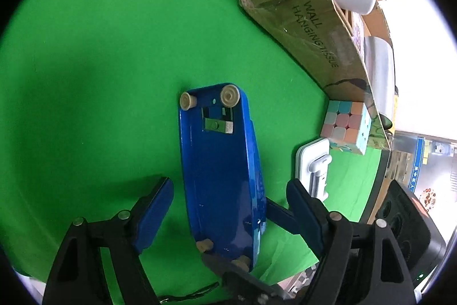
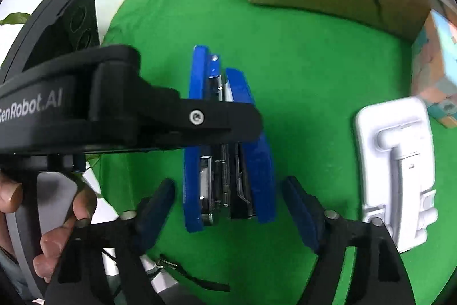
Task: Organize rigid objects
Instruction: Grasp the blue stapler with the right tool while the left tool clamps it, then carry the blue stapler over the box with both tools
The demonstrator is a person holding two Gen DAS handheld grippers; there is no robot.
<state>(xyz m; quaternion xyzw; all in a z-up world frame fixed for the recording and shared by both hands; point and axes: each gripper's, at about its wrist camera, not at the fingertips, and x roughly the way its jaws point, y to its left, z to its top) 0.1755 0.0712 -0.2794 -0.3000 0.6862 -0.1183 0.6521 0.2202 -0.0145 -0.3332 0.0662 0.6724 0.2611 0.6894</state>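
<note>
The left gripper (image 1: 230, 192) stood with jaws apart around the blue stapler (image 1: 221, 170), pads clear of it. The right gripper (image 2: 228, 199) likewise straddled it, spread and not touching. The stapler lay on its side on the green cloth (image 1: 100, 47), near a white holder (image 2: 397, 173), puzzle cube (image 1: 347, 126) and cardboard box (image 1: 302, 19)

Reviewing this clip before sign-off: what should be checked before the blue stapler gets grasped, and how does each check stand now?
1. Blue stapler lies on its side on the green cloth: ok.
2. Left hand-held gripper open around the stapler, pads apart from it: ok.
3. Right hand-held gripper open, straddling the stapler: ok.
4. The two grippers crowd each other: not ok.
5. White phone stand stays apart: ok.
6. Room in the cardboard box: cannot tell.
</note>
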